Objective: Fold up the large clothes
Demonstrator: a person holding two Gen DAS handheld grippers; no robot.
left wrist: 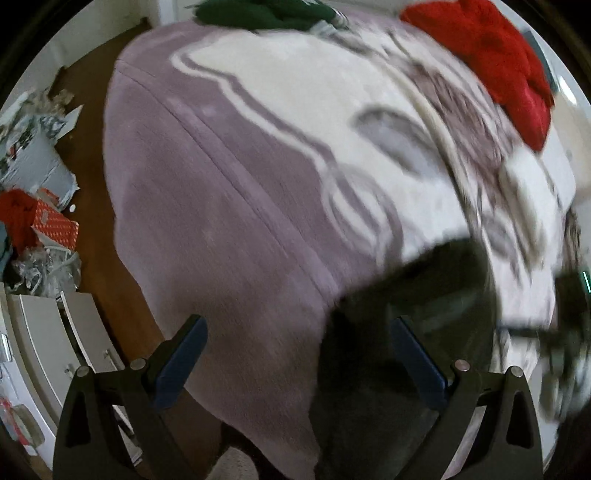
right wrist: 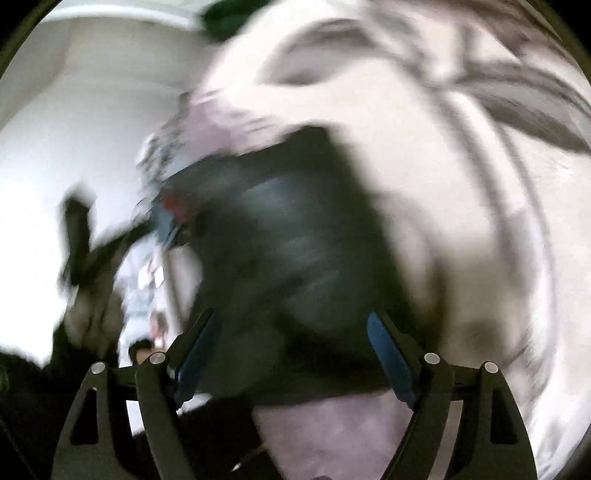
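Observation:
A dark grey-black garment (left wrist: 399,332) lies on the bed's lilac and cream blanket (left wrist: 229,206), at the lower right of the left wrist view. My left gripper (left wrist: 297,349) is open above the bed edge; its right finger overlaps the dark garment, its left finger is over the blanket. In the blurred right wrist view the same dark garment (right wrist: 295,251) fills the middle, and my right gripper (right wrist: 295,347) is open over it with nothing between the fingers. A red garment (left wrist: 495,62) and a green garment (left wrist: 258,14) lie at the far side of the bed.
Left of the bed is brown wooden floor (left wrist: 99,229) with a pile of paper, bags and a red box (left wrist: 55,225). White drawer fronts (left wrist: 48,339) stand at lower left. The other gripper shows blurred at the right edge (left wrist: 569,332).

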